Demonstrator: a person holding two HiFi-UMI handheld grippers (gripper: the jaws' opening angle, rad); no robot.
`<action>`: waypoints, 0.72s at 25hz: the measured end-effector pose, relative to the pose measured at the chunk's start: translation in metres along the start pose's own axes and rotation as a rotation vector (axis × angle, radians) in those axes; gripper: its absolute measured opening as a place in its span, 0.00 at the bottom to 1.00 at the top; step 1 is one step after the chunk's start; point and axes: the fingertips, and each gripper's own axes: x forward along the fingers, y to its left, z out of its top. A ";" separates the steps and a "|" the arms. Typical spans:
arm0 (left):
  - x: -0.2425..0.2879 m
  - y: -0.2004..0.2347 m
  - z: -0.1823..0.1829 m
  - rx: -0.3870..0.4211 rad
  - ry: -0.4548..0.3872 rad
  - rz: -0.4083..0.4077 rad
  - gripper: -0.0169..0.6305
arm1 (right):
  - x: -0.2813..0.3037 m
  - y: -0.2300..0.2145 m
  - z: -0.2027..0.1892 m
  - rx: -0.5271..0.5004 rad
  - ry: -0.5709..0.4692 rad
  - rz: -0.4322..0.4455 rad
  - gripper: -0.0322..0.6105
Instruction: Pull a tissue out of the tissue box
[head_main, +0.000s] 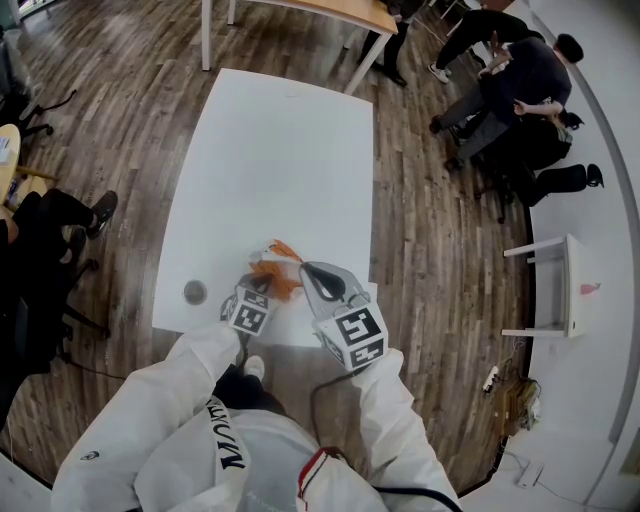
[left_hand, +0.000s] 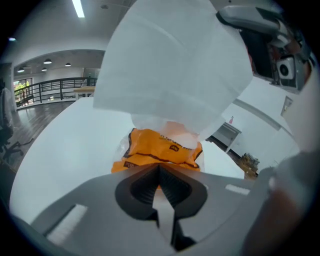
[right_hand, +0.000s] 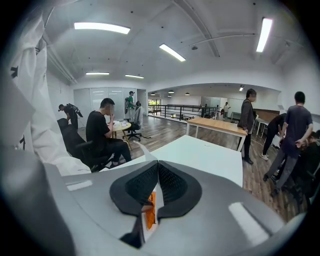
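**One tissue comes up out of the orange pack**

There is one tissue pack (left_hand: 160, 150). It is orange and soft, and it lies flat on the white bench (head_main: 280, 150), close to the edge where the person stands. In the left gripper view its long side runs from left to right, and its top faces up.

One tissue (left_hand: 175, 65) comes out of the top of the pack. It is white and wide. Its long way runs up from the pack, and it leans over to the right as it goes. The bottom end is narrow and sits in the pack's opening. The top end is high above the pack.

There are two tongs. The left tongs (left_hand: 159, 167) are low down, right at the near edge of the pack. Their jaws are closed together and pinch that edge, so they hold the pack. The right tongs (right_hand: 157, 164) are above the pack and a little to its right. Their jaws are closed tight on the top of the tissue. A thin white corner of it sticks out past the tips. A bit of the orange pack shows down through the gap behind the jaws.

One small round gray thing (head_main: 195, 292) sits on the bench to the left of the pack, well apart from it.

Far past the pack, a few people sit and stand on the wood floor.
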 end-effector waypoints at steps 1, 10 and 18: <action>0.000 0.000 -0.001 -0.005 0.000 0.001 0.03 | -0.001 -0.001 0.002 -0.001 -0.006 -0.002 0.06; -0.004 0.001 0.003 -0.019 -0.005 0.012 0.03 | -0.008 -0.004 0.010 -0.003 -0.032 -0.009 0.06; -0.014 0.001 0.019 0.009 -0.038 0.018 0.03 | -0.009 -0.007 0.008 -0.001 -0.032 -0.026 0.06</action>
